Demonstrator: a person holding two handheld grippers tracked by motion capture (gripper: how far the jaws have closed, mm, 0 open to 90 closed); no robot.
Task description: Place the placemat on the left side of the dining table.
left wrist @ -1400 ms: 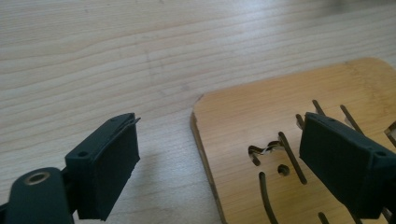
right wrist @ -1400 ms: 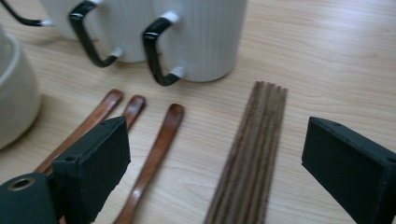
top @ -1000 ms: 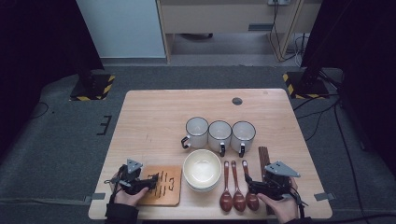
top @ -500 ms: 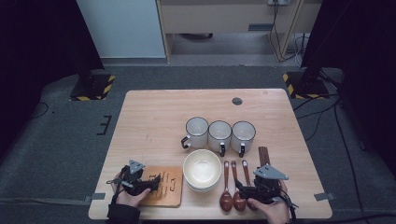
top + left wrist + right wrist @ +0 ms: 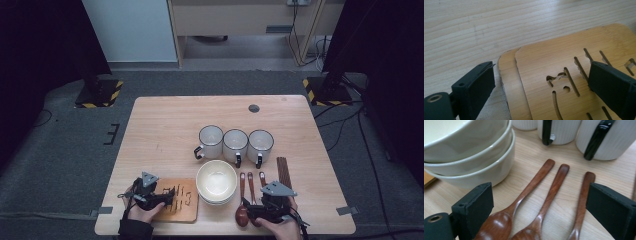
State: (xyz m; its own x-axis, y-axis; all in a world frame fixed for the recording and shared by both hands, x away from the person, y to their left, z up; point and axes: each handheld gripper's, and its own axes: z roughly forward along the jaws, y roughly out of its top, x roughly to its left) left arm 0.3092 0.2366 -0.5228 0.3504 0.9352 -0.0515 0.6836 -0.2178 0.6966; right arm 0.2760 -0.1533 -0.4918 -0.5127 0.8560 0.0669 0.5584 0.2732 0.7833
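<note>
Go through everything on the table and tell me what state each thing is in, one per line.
Left gripper: open, jaws over the trivets.
Right gripper: open, jaws straddling the spoons.
Wooden trivets: two stacked flat, the top one offset.
Bowls: three nested, upright, top one empty.
Wooden spoons: three lying flat side by side, bowls up.
Mugs: three upright in a row, handles toward the person.
Chopsticks: lying flat beside the spoons.

Each hand-held gripper is matt black, topped by a grey three-cornered plate. The left gripper trails thin black cable beside the dark sleeve cuff at the table's near edge. The right gripper trails looped black cable likewise. Its blocky black jaws have flat pads and a round brass-ringed screw hole.
</note>
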